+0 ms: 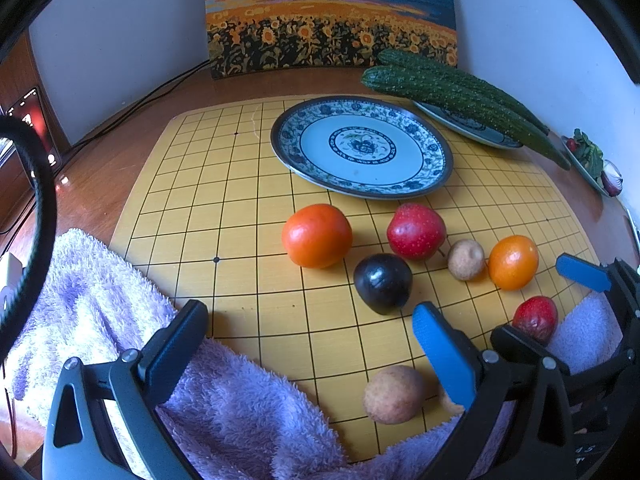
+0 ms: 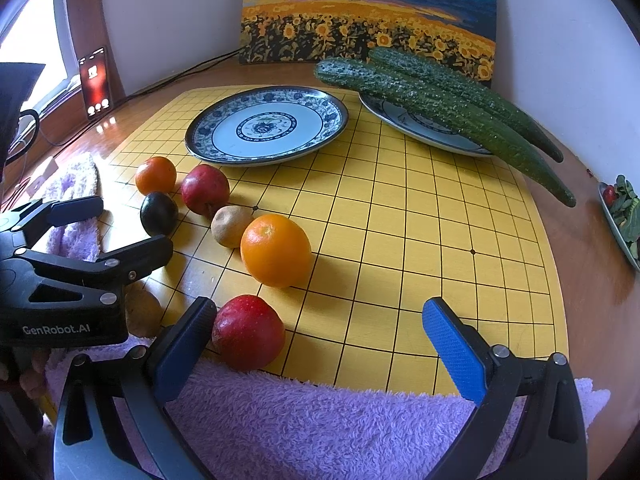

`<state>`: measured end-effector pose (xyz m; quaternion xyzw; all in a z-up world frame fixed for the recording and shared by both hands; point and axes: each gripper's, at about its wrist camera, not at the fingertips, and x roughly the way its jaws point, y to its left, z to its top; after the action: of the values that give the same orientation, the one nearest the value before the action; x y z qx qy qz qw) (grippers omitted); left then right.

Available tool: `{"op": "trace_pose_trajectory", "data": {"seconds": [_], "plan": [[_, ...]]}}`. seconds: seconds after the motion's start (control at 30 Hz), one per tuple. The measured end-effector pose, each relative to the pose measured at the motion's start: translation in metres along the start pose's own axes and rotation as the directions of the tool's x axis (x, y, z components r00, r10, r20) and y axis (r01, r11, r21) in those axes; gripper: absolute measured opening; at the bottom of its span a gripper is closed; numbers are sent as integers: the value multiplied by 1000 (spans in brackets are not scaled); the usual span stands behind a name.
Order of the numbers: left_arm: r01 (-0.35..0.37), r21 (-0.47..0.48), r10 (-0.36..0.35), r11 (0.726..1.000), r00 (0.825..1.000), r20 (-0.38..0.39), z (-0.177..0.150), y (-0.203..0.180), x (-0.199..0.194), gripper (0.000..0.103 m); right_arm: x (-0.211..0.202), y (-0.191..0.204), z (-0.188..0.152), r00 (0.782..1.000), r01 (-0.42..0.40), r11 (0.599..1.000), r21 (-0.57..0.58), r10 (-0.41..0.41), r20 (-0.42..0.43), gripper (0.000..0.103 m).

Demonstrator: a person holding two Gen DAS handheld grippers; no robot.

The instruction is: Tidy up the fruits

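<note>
Several fruits lie on a yellow grid board (image 1: 240,208): a red-orange round fruit (image 1: 316,236), a red apple (image 1: 416,230), a dark plum (image 1: 382,284), a kiwi (image 1: 466,260), an orange (image 2: 276,250), a smaller red apple (image 2: 248,332) and a brown fruit (image 1: 394,394). Behind them is a bare blue-patterned plate (image 1: 362,146). My left gripper (image 1: 312,312) is open over the board's near edge, holding nothing. My right gripper (image 2: 318,312) is open too, and the smaller red apple sits just inside its left finger (image 2: 188,340). Each wrist view shows the other gripper: the right gripper (image 1: 528,298) and the left gripper (image 2: 128,226).
A purple towel (image 2: 320,432) lies along the near edge. Two cucumbers (image 2: 440,96) rest on a second plate (image 2: 420,128) at the back right. A sunflower painting (image 1: 332,20) leans on the wall. A dish of greens (image 2: 624,216) is at the far right, a lit phone (image 2: 96,80) and cables at the left.
</note>
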<state>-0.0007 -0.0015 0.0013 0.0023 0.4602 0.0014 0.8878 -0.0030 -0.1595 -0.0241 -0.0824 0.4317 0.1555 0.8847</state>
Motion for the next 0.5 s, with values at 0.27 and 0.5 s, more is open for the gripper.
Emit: {"op": "trace_pose_trajectory", "data": {"seconds": [0.27, 0.5], "plan": [[3, 3, -3, 1000, 1000, -6, 0, -1, 1, 103, 2, 1, 1, 1000, 2, 1000, 3, -2, -17, 103], [13, 5, -13, 1000, 1000, -10, 0, 2, 0, 102, 1, 3, 1, 999, -3, 1000, -1, 3, -33, 103]]}}
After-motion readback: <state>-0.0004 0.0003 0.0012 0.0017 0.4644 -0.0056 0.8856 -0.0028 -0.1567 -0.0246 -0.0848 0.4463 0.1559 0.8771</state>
